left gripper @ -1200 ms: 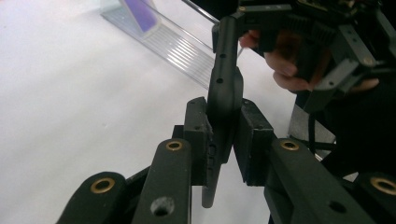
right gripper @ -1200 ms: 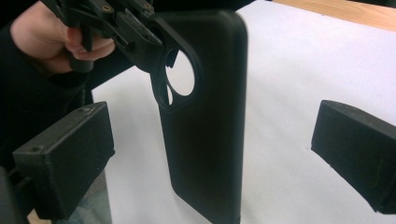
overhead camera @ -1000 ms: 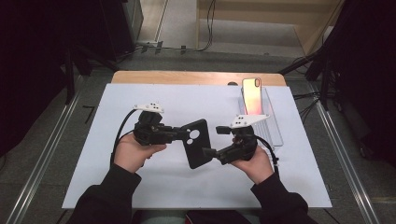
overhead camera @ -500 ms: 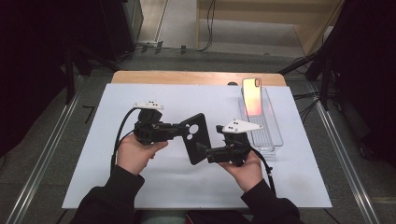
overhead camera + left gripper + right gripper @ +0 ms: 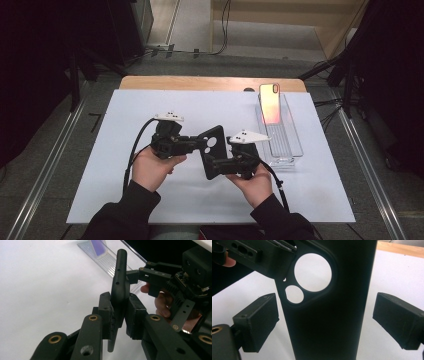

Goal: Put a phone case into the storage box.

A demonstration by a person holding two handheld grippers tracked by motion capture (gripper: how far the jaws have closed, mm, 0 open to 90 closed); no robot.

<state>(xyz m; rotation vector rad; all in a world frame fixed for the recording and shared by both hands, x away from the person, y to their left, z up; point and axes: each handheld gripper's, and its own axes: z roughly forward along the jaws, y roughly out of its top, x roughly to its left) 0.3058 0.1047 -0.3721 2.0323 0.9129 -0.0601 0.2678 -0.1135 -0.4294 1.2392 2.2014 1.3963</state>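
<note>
A black phone case (image 5: 212, 148) with a round camera cut-out is held above the white table. My left gripper (image 5: 198, 145) is shut on the case's (image 5: 120, 277) edge near that cut-out, its pads (image 5: 105, 312) pressed on both faces. My right gripper (image 5: 214, 163) is open at the lower end of the case (image 5: 332, 320). Its pads (image 5: 257, 322) stand apart on either side without touching. A phone (image 5: 270, 103) with a pink-orange back leans upright in a clear tray (image 5: 287, 145) at the right.
White sheet (image 5: 125, 110) covers the table, with a wooden edge (image 5: 200, 82) at the back. Metal rails (image 5: 50, 160) run along both sides. The clear tray (image 5: 107, 257) lies just beyond the case in the left gripper view.
My right hand has shifted left and slightly toward me, bringing its open jaws astride the case's lower end. The left gripper keeps its hold; the case has tilted a little.
</note>
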